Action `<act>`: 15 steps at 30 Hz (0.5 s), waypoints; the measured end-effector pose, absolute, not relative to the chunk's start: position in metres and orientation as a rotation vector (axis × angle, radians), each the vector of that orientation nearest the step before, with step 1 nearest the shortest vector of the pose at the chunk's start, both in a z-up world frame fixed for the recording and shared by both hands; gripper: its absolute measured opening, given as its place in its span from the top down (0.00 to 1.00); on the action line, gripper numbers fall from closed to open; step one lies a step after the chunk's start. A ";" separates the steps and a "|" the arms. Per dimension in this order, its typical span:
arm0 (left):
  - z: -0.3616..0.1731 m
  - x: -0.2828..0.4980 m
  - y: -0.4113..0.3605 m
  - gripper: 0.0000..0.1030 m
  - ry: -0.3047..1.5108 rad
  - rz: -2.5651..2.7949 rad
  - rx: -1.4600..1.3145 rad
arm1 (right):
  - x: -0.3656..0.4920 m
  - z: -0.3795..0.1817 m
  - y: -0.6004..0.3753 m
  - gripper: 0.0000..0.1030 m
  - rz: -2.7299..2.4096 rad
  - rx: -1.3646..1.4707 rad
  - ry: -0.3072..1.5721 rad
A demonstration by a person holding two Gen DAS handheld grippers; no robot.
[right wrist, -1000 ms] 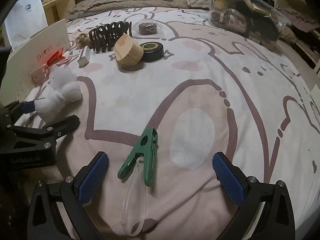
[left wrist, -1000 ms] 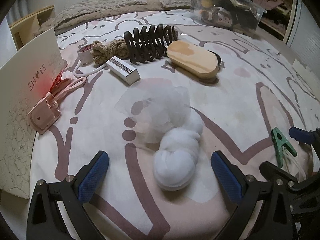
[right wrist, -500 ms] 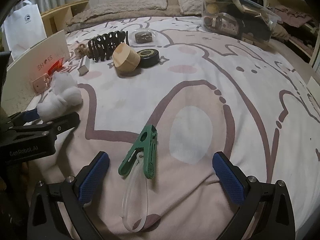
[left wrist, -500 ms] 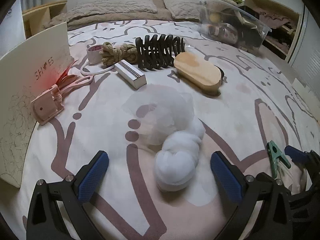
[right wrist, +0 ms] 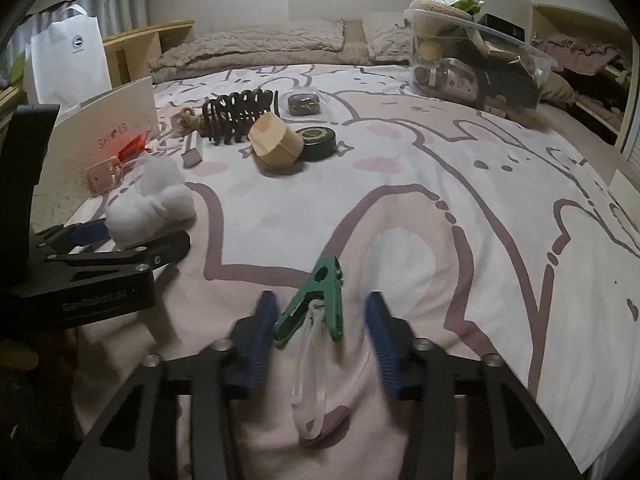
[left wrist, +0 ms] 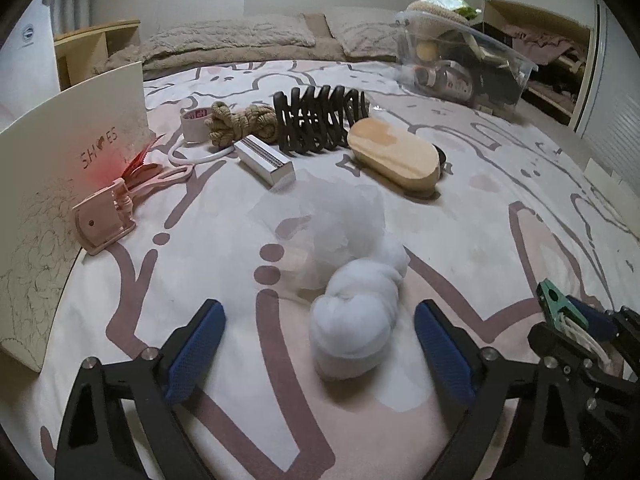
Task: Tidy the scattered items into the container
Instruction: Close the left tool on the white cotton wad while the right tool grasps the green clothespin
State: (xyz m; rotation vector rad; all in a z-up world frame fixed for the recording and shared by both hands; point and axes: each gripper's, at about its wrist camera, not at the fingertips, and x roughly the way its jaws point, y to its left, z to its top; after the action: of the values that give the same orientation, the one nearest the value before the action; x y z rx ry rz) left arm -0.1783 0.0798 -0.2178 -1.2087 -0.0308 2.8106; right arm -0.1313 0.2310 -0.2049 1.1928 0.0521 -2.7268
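Left wrist view: the left gripper (left wrist: 320, 344) hovers low over a patterned bedspread (left wrist: 500, 240), its blue-padded fingers spread wide on either side of a white pouf (left wrist: 356, 320) that lies between them, touching neither pad. Beyond the pouf sit a wooden brush (left wrist: 394, 158), a black claw clip (left wrist: 320, 120), a coil of rope (left wrist: 240, 124), a tape roll (left wrist: 194, 124), a small silver box (left wrist: 266, 160) and a pink tool (left wrist: 106, 224), with a white shoebox lid (left wrist: 60, 184) standing at the left edge. A clear container (left wrist: 464, 68), already holding several items, rests at the far right of the bed, well apart from the scattered things. Right wrist view: the right gripper (right wrist: 320, 344) has its fingers partly closed around a green clip (right wrist: 320, 300), with narrow gaps showing on both sides, so no contact is visible; motion blur softens the pads. A clear loop (right wrist: 312, 380) trails from the clip toward the camera. Off to the left, the left gripper's black frame flanks the pouf (right wrist: 148, 204), and a round black tin (right wrist: 318, 142) lies just beside the brush (right wrist: 276, 146). The container (right wrist: 476, 60) stands at the far right.
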 end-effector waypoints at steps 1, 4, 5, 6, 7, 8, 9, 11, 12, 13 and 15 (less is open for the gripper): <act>-0.218 -0.177 0.079 0.16 -0.040 2.817 -1.195 | -0.131 -0.206 0.231 0.59 -2.725 1.191 0.045; -0.217 -0.176 0.077 0.23 -0.059 2.824 -1.169 | -0.131 -0.206 0.234 0.62 -2.724 1.184 0.022; -0.217 -0.175 0.076 0.26 -0.059 2.827 -1.161 | -0.130 -0.206 0.234 0.63 -2.725 1.183 0.016; -0.216 -0.174 0.077 0.28 -0.057 2.830 -1.151 | -0.130 -0.207 0.234 0.63 -2.725 1.180 0.012; -0.216 -0.173 0.078 0.33 -0.050 2.833 -1.141 | -0.130 -0.207 0.235 0.64 -2.724 1.178 0.007; -0.216 -0.172 0.079 0.39 -0.039 2.837 -1.129 | -0.129 -0.207 0.235 0.64 -2.723 1.176 0.002; -0.217 -0.170 0.080 0.43 -0.025 2.841 -1.115 | -0.129 -0.207 0.235 0.64 -2.722 1.174 -0.003; -0.217 -0.168 0.083 0.57 0.006 2.844 -1.087 | -0.129 -0.208 0.237 0.65 -2.720 1.170 -0.018; -0.217 -0.167 0.086 0.60 0.024 2.842 -1.074 | -0.129 -0.208 0.237 0.65 -2.718 1.170 -0.026; -0.217 -0.166 0.088 0.64 0.042 2.840 -1.065 | -0.129 -0.209 0.238 0.65 -2.717 1.170 -0.032; -0.217 -0.166 0.092 0.70 0.067 2.834 -1.051 | -0.128 -0.208 0.239 0.65 -2.715 1.167 -0.039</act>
State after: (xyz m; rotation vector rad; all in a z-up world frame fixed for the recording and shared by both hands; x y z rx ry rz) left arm -0.1655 0.0915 -0.2167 -1.0509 0.0665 2.8342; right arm -0.1284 0.2387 -0.2084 1.1667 -0.0392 -2.7145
